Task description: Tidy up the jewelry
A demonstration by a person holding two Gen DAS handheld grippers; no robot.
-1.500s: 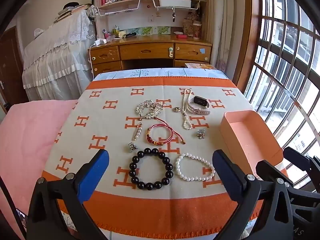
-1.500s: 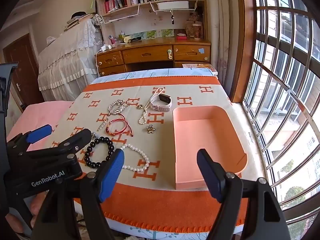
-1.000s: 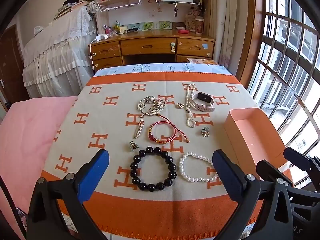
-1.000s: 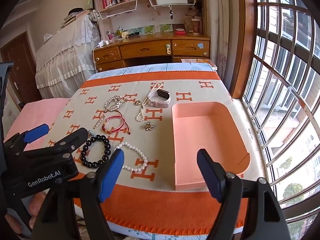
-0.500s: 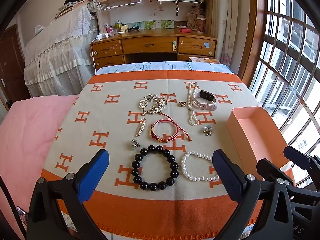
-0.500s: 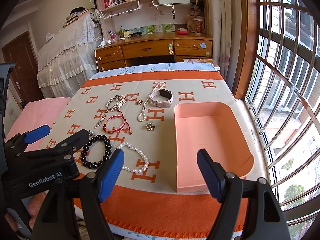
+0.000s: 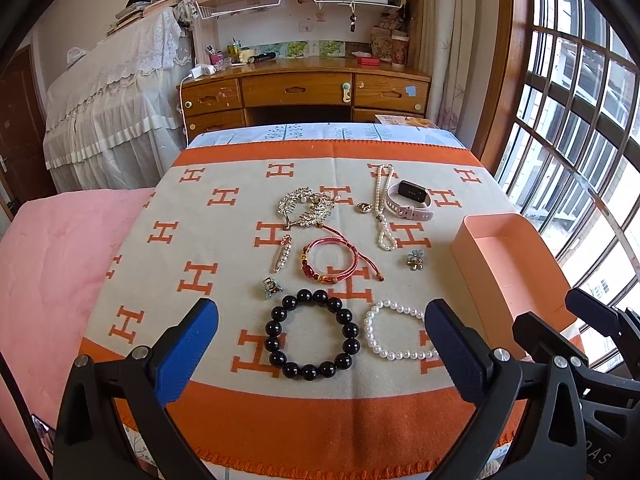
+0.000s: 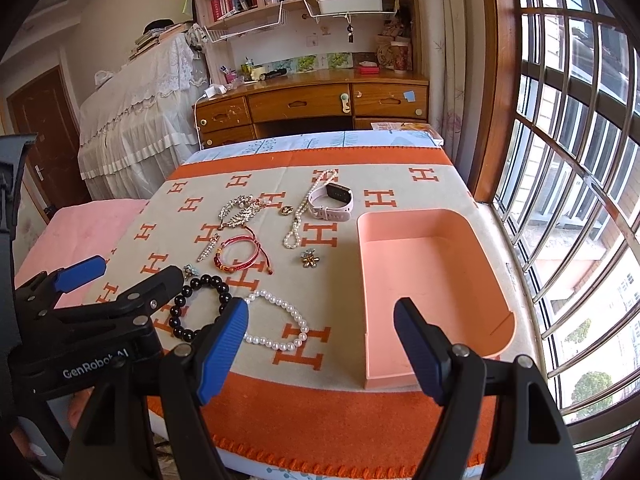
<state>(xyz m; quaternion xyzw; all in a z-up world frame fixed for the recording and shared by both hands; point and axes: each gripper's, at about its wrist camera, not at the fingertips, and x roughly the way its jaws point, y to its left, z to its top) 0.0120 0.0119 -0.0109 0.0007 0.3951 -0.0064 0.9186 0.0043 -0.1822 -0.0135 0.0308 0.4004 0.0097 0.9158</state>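
Observation:
Several pieces of jewelry lie on an orange-and-cream blanket [image 7: 224,248]. A black bead bracelet [image 7: 279,312] and a white pearl bracelet [image 7: 374,314] lie nearest. Behind them are a red cord bracelet [image 7: 307,266], a silver leaf brooch [image 7: 306,208], a pearl necklace [image 7: 380,208] and a pink smartwatch [image 7: 410,199]. An empty pink tray [image 8: 432,280] stands at the right. My left gripper [image 7: 320,344] is open, above the blanket's near edge before the black bracelet. My right gripper [image 8: 320,344] is open, between the pearl bracelet [image 8: 276,322] and the tray.
A small flower charm [image 7: 416,260], a bar pin [image 7: 282,254], a small clip [image 7: 271,287] and a pendant [image 7: 363,207] also lie on the blanket. A pink cover [image 7: 48,264] lies left. A wooden desk [image 7: 304,92] stands behind, windows [image 8: 580,160] at right.
Both grippers have drifted slightly, so the jewelry and tray shift a little in view. Both stay open and empty. Nothing on the blanket has moved.

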